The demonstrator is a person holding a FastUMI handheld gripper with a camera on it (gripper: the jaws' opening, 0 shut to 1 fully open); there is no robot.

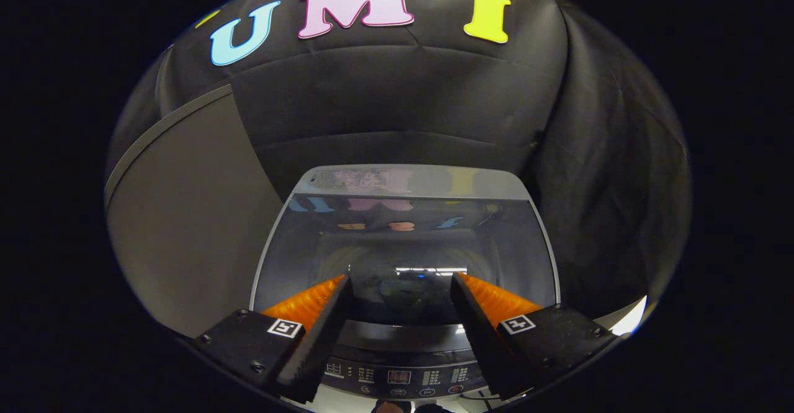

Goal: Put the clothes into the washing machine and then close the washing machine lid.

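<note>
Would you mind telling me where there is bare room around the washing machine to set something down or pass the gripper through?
The glass lid looks shut and bare from its grey rear strip to the control panel. The open, empty hand-held gripper hovers over its near edge. The grey panel stands close beside the washing machine; black cloth crowds the other side.

Grey panel [186,227] — beside black cloth wall [397,103]
</note>
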